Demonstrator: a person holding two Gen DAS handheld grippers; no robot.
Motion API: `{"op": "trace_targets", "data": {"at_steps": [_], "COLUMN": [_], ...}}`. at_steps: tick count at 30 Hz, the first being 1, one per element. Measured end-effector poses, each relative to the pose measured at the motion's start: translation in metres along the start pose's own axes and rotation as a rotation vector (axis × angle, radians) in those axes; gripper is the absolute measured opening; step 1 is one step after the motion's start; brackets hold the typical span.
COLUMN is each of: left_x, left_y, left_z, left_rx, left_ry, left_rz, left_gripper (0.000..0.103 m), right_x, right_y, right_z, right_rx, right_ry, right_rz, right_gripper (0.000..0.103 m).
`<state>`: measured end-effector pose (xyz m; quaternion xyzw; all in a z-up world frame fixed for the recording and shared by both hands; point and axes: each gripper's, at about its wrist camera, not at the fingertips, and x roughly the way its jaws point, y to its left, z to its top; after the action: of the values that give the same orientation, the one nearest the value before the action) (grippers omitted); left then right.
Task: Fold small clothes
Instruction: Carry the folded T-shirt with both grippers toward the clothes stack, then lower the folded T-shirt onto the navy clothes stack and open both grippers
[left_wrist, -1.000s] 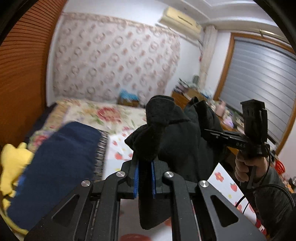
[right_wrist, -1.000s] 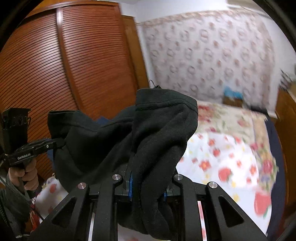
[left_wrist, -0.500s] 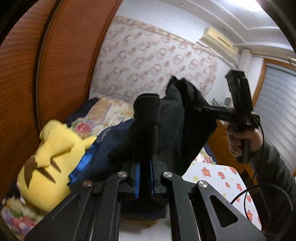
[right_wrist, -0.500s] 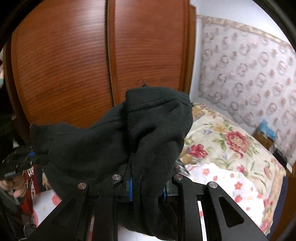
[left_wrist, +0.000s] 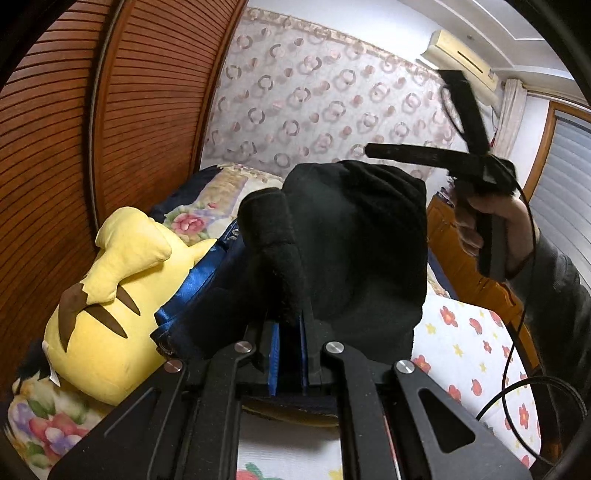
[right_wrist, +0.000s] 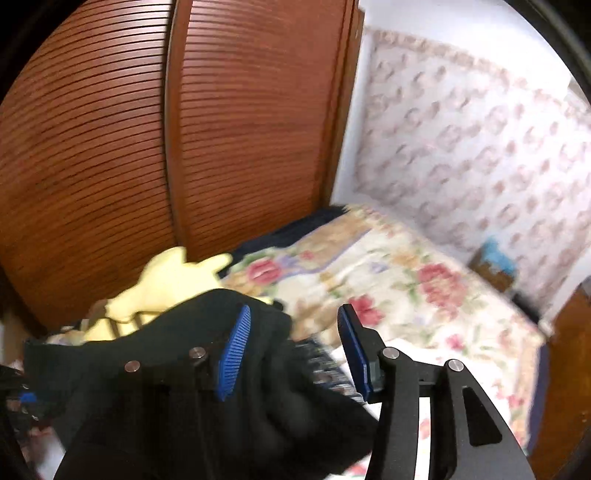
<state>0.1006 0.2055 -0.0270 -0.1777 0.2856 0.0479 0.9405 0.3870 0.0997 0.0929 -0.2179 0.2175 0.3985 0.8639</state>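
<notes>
Left tongs (left_wrist: 288, 354) clamped narrow on fold of black garment (left_wrist: 354, 236), fabric bunched up above blue pads, over bed (left_wrist: 476, 354) beside yellow plush toy (left_wrist: 107, 295) and navy cloth (left_wrist: 207, 284). Right tongs (right_wrist: 295, 350) opening, pads apart, garment (right_wrist: 184, 387) draped on left pad, free of right one. Person's hand (left_wrist: 495, 229) grips right tool handle

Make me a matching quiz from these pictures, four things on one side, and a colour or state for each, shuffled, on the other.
Things:
1. left gripper
2. right gripper
3. plush toy
4. wardrobe doors

States:
A. reddish-brown, slatted
B. yellow, lying on the bed
C. jaws opening, pads off the cloth
D. clamped on the black garment

Pairs: 1-D, 2-C, 3-B, 4-A
</notes>
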Motion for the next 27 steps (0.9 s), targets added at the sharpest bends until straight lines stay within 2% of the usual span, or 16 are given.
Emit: {"op": "trace_targets", "data": {"at_steps": [6, 8, 9, 10, 11, 12, 13, 15, 19, 21, 26, 27], "left_x": [-0.002, -0.004, -0.005, -0.008, -0.010, -0.013, -0.016, -0.019, -0.031, -0.036, -0.048, -0.049], "left_y": [-0.007, -0.008, -0.010, -0.011, -0.011, -0.011, -0.013, -0.015, -0.026, -0.031, -0.051, -0.054], "left_z": [0.001, 0.000, 0.000, 0.000, 0.000, -0.001, -0.001, -0.002, -0.002, -0.003, -0.007, -0.008], "left_rx": [0.027, 0.039, 0.051, 0.058, 0.065, 0.074, 0.089, 0.103, 0.158, 0.170, 0.215, 0.219], "left_ry": [-0.004, -0.006, -0.010, -0.018, -0.029, -0.040, -0.042, -0.051, -0.071, -0.073, -0.095, -0.096], "left_rz": [0.031, 0.041, 0.052, 0.062, 0.069, 0.067, 0.061, 0.055, 0.087, 0.085, 0.081, 0.075], "left_gripper": [0.012, 0.015, 0.021, 0.033, 0.040, 0.051, 0.069, 0.086, 0.087, 0.087, 0.087, 0.087], "right_x": [-0.017, -0.007, 0.002, 0.012, 0.022, 0.034, 0.043, 0.057, 0.047, 0.026, -0.035, -0.050], "right_y": [0.001, -0.011, -0.015, -0.018, -0.026, -0.025, -0.027, -0.026, -0.020, -0.013, 0.012, 0.017], "right_z": [-0.033, -0.040, -0.042, -0.043, -0.046, -0.050, -0.053, -0.047, -0.029, -0.030, -0.064, -0.079], "right_rx": [0.047, 0.047, 0.049, 0.061, 0.081, 0.091, 0.085, 0.111, 0.164, 0.165, 0.190, 0.197], "right_ry": [-0.019, -0.004, 0.010, 0.027, 0.046, 0.061, 0.072, 0.083, 0.046, 0.024, -0.019, -0.023], "right_rz": [0.108, 0.104, 0.086, 0.069, 0.059, 0.055, 0.042, 0.034, 0.030, 0.014, -0.008, -0.019], "right_gripper": [0.051, 0.051, 0.051, 0.051, 0.051, 0.051, 0.051, 0.052, 0.052, 0.052, 0.053, 0.053]}}
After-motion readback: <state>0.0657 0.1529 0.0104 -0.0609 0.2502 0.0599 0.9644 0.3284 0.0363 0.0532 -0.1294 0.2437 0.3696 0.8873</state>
